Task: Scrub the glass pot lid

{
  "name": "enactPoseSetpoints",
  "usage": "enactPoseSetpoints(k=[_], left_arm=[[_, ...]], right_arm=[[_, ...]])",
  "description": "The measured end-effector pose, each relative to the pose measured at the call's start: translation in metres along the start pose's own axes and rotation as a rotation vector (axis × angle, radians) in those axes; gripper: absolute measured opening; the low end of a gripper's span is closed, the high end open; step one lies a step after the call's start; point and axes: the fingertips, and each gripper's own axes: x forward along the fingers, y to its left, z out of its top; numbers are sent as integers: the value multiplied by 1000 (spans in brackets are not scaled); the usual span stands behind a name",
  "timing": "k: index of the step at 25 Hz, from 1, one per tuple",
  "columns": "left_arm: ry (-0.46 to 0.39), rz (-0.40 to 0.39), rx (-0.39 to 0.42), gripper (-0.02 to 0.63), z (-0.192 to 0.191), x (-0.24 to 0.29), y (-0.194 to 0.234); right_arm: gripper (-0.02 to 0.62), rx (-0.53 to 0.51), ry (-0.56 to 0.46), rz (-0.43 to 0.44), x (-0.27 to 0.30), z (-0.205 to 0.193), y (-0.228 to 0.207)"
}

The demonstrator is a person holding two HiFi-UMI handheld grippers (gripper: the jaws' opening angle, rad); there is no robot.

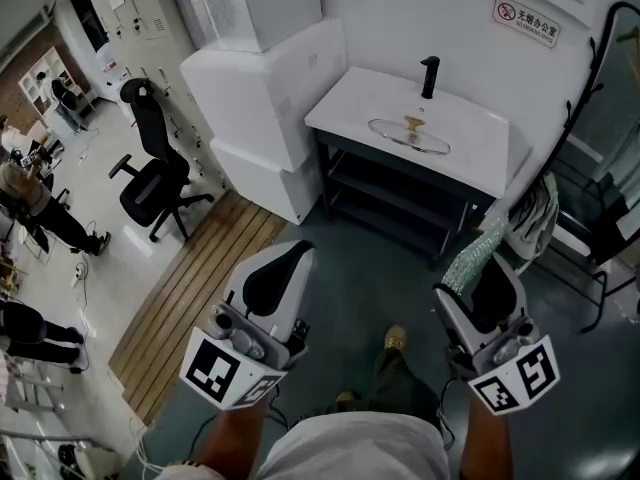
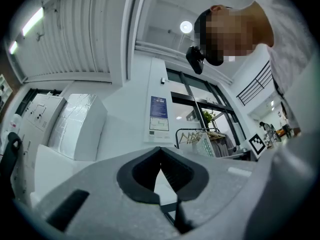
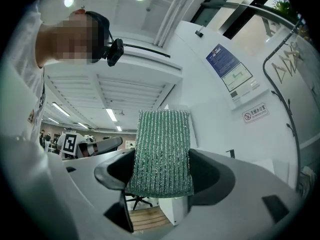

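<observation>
A glass pot lid (image 1: 408,136) with a light knob lies flat on a white sink stand (image 1: 350,93), far ahead of both grippers. My right gripper (image 1: 478,268) is shut on a green scrubbing pad (image 1: 473,250), which sticks up between its jaws (image 3: 162,151). My left gripper (image 1: 283,273) is shut with nothing in it; in the left gripper view (image 2: 161,171) its dark pads meet. Both grippers are held low, close to the person's body, well short of the stand.
A black tap (image 1: 429,76) stands at the back of the sink stand. White boxes (image 1: 262,88) are stacked left of it. A black office chair (image 1: 152,168) stands on the left. A rack with cloth (image 1: 535,213) is on the right. Dark floor (image 1: 350,268) lies between me and the stand.
</observation>
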Motion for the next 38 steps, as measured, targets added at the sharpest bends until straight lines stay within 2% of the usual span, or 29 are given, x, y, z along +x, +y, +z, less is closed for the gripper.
enactPoseSetpoints(k=[8, 26, 38], left_arm=[[16, 17, 9, 12, -27, 56, 35], [95, 108, 55, 12, -115, 258, 111], [159, 119, 98, 12, -149, 315, 139]], right_arm=[[337, -3, 0, 21, 44, -9, -58], [337, -8, 71, 91, 156, -26, -272], [337, -24, 105, 132, 203, -42, -324]])
